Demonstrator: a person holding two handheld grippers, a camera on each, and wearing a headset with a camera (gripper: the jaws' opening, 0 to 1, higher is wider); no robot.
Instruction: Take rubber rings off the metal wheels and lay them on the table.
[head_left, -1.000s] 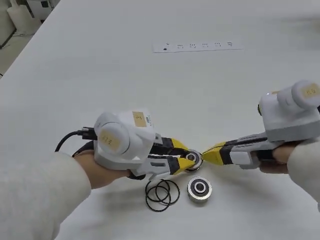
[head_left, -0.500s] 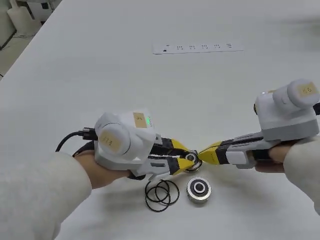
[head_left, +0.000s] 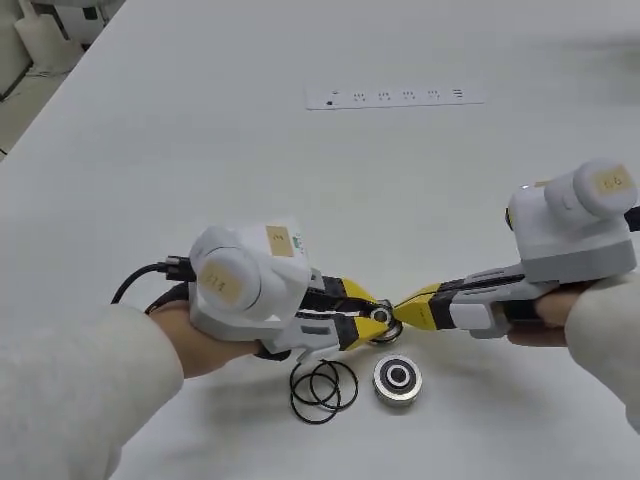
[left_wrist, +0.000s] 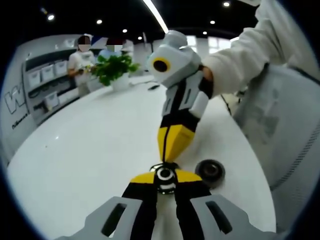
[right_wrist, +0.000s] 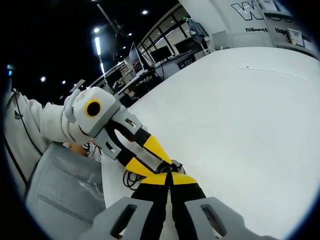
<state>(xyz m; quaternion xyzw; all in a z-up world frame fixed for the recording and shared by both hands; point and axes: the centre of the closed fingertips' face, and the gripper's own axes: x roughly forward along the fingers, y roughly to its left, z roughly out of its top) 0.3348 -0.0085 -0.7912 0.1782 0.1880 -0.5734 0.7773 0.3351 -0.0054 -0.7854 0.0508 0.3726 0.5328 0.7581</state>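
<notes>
Edging leftward, the right gripper is touching its closed jaws to the metal wheel that the left gripper is clamping, both held level near the counter's near edge.

Bright overhead light, soft shadows, fisheye edges.

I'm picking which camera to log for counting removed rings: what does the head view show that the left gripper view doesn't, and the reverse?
Head view: loose rubber rings lying on the table beside a spare wheel, and a power strip farther back. Left gripper view: a potted plant and people by shelves beyond the table. Both: the left gripper shut on a metal wheel, the right gripper, jaws closed, at its rim, and that spare wheel lying flat.
</notes>
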